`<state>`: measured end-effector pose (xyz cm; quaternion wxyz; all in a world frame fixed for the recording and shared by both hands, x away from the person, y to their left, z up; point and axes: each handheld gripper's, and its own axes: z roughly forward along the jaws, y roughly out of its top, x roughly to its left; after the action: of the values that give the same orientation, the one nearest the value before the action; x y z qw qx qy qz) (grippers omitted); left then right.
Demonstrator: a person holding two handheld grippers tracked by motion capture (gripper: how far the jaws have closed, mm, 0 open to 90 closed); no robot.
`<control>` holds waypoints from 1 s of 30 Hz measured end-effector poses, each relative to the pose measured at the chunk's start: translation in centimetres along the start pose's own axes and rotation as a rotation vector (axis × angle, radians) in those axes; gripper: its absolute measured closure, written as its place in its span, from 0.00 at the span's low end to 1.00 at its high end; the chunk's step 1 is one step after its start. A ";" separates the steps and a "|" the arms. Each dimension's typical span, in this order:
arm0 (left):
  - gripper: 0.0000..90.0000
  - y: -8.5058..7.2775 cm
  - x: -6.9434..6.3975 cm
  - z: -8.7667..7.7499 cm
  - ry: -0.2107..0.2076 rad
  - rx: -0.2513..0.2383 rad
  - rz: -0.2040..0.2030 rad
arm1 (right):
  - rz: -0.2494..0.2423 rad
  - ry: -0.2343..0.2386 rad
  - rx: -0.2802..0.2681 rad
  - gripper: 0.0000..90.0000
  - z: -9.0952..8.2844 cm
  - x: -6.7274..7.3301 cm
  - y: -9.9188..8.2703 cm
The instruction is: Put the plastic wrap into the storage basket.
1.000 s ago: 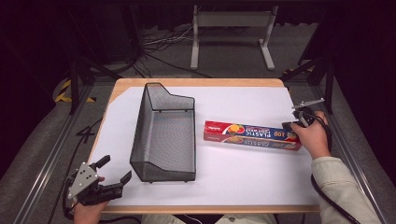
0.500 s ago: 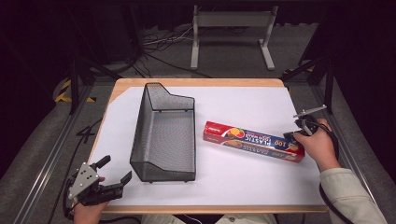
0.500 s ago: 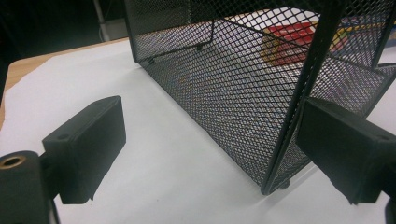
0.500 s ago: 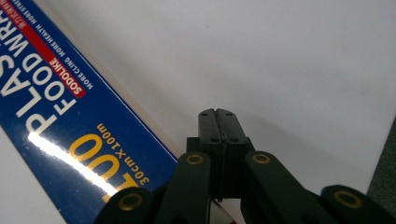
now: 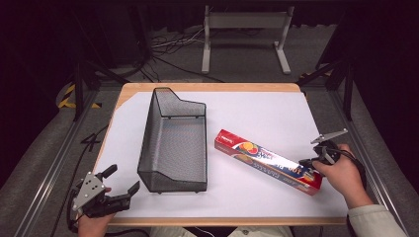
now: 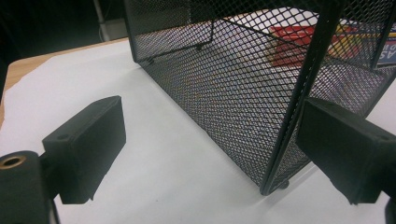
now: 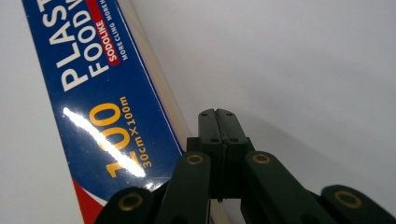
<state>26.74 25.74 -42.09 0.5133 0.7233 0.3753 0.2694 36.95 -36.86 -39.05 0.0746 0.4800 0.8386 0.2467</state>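
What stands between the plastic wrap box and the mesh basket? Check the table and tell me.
Nothing visible does. The plastic wrap box lies slanted on the white sheet to the right of the mesh basket, with bare sheet between them. The right gripper, shut, sits at the box's near right end; the left gripper waits open at the basket's near left corner.

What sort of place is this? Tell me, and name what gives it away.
Most likely a lab or studio set up for recording manipulation work, not a home. A white-covered table stands inside a metal frame, cables trail over a grey floor, the surroundings are dark, and the person holds camera-bearing grippers.
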 end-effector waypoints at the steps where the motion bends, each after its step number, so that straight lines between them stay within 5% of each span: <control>1: 0.10 0.0 0.0 0.0 0.000 0.000 -0.001 | -0.002 0.002 0.001 1.00 0.0 0.2 -0.2; 5: 0.10 0.0 0.0 0.1 -0.002 -0.002 0.002 | -0.035 -0.040 0.002 0.96 -0.1 0.6 -0.3; 12: 0.10 0.0 0.1 0.1 -0.002 0.000 -0.005 | -0.071 -0.083 -0.127 0.79 -1.1 0.8 0.3; 14: 0.10 0.0 0.1 0.1 -0.002 0.000 -0.004 | -0.119 -0.082 -0.224 0.63 -1.8 1.1 0.7; 16: 0.10 -0.1 0.1 0.1 -0.003 0.000 -0.003 | -0.122 -0.076 -0.254 0.56 -2.0 1.3 0.9; 18: 0.10 -0.1 0.1 0.1 0.000 -0.001 -0.002 | -0.131 -0.086 -0.328 0.34 -2.2 1.7 1.2; 19: 0.10 -0.1 0.1 0.1 0.000 -0.003 -0.002 | -0.125 -0.067 -0.391 0.28 -2.5 2.0 1.6; 25: 0.10 -0.1 0.1 0.1 0.002 -0.001 0.000 | -0.199 -0.030 -0.462 0.19 -3.3 3.2 2.6; 30: 0.10 -0.1 0.1 0.1 0.002 -0.002 -0.001 | -0.208 0.076 -0.584 0.15 -3.7 4.4 3.7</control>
<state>26.86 25.74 -42.21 0.5140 0.7222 0.3759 0.2700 36.12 -32.84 -33.55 0.2027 0.3402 0.7791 0.4860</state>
